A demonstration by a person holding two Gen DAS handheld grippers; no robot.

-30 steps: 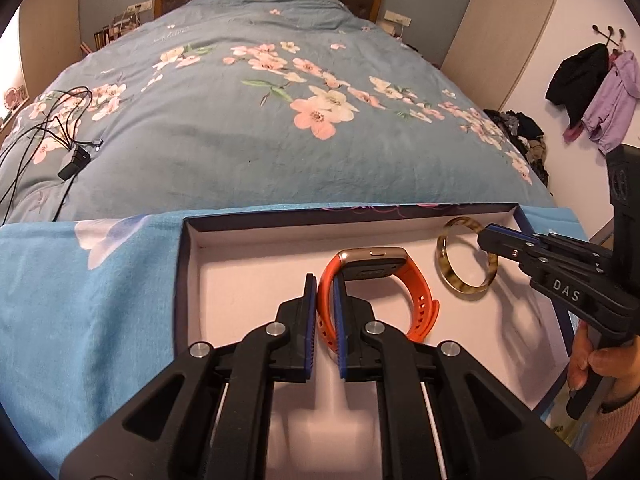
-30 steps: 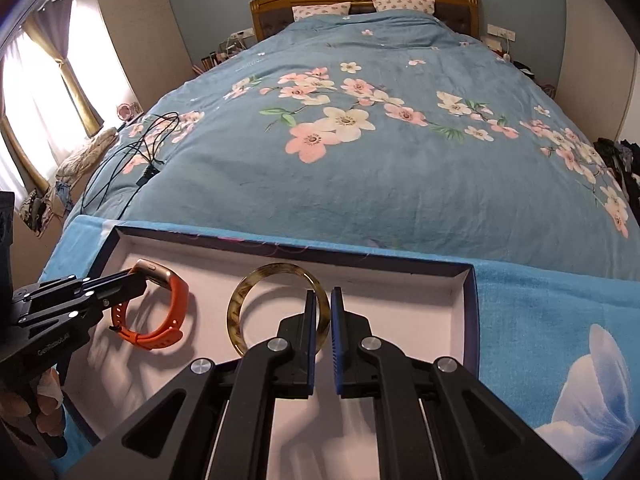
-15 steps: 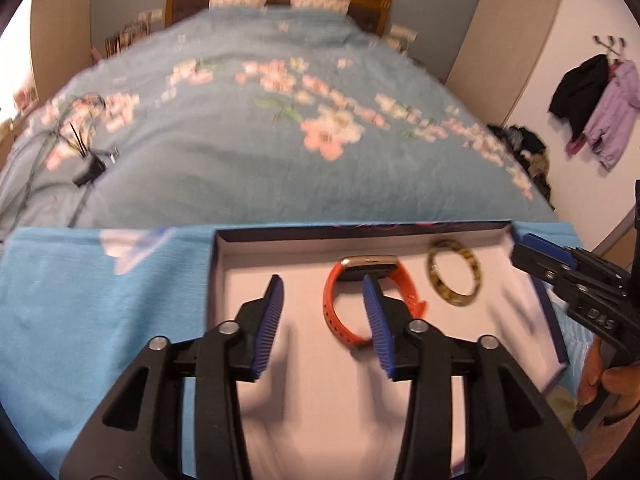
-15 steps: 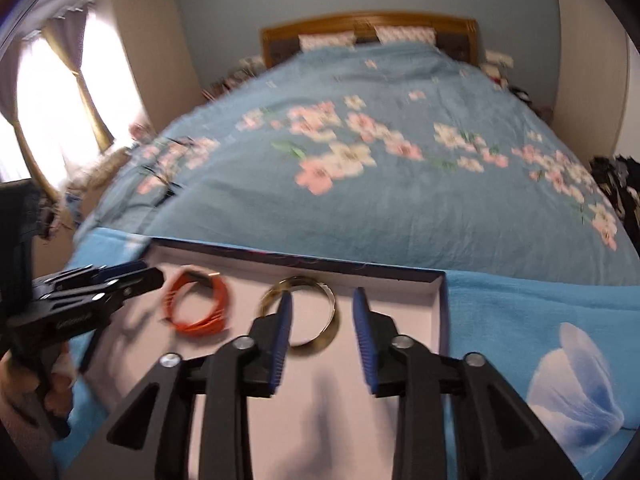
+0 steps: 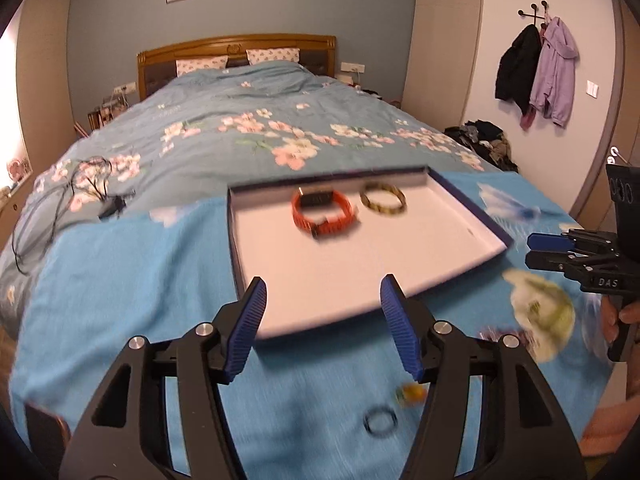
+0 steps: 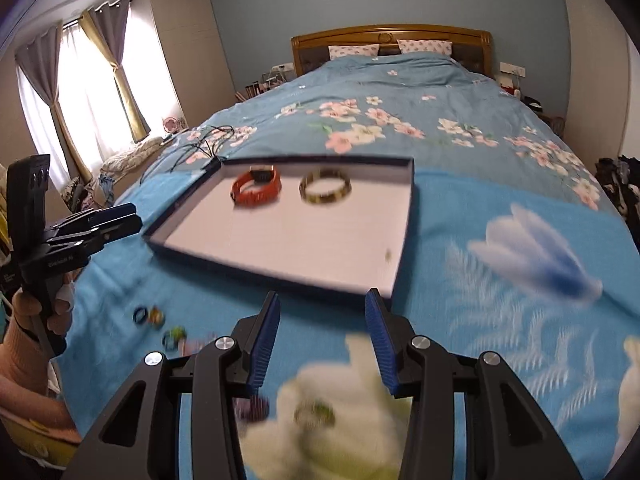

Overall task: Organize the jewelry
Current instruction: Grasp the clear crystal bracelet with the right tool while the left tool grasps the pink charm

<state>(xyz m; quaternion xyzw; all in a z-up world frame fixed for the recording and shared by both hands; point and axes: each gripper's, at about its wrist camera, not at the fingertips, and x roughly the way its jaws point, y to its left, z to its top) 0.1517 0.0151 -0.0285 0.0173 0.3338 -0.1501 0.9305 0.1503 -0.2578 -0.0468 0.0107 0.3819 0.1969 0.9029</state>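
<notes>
Both tools, the left tool [image 5: 322, 324] and right tool [image 6: 320, 340], are opening with nothing inside, ready for the little rings [image 6: 150, 316] near the box [image 6: 400, 248], where the orange band [image 6: 256, 190] and gold bangle [image 6: 325, 191] already lie

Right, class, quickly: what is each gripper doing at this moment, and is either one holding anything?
Left gripper: jaws opening, nothing between them, holding nothing.
Right gripper: jaws opening, nothing between them, holding nothing.

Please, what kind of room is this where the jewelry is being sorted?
Most likely a home bedroom. A large bed with a wooden headboard and floral blue quilt fills the view, coats hang on wall hooks, and a curtained window stands beside it.
</notes>
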